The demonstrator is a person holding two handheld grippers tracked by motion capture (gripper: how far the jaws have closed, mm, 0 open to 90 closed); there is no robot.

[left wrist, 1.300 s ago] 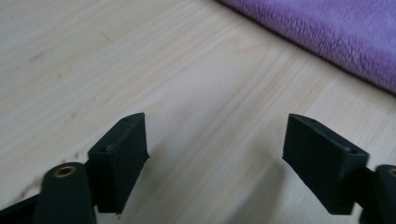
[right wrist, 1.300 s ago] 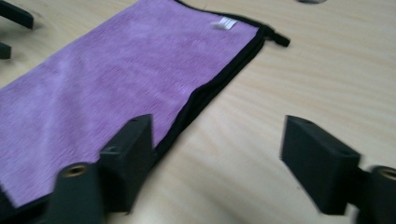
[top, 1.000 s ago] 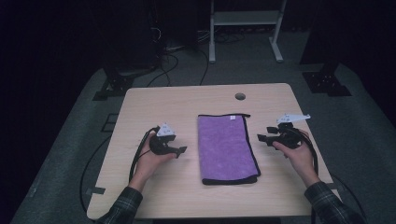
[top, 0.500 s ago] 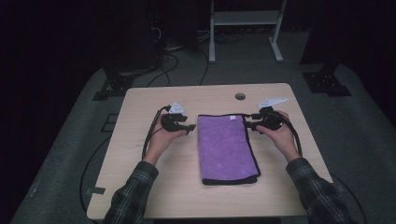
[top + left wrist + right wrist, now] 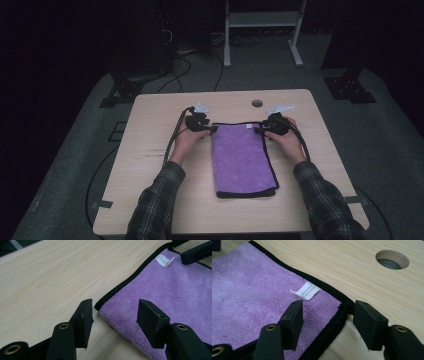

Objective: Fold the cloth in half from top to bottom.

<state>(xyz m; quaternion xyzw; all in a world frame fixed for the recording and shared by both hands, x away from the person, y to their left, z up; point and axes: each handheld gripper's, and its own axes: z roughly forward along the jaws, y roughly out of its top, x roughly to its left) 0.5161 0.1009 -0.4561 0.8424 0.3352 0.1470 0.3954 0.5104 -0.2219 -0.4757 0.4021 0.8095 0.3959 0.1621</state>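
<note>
Left tongs (image 5: 212,128): released; your jaws have just been closing and now straddle the cloth's far left corner without pressing it.
Right tongs (image 5: 259,131): released, jaws either side of the far right corner, one over the pile, one beyond the black hem.
Cloth (image 5: 242,159): purple, folded, flat at the frame's centre, running toward you.
Tag (image 5: 305,291): white, just ahead of your right tongs.
Tabletop (image 5: 150,150): pale wood; round hole (image 5: 257,103) above the cloth.
</note>
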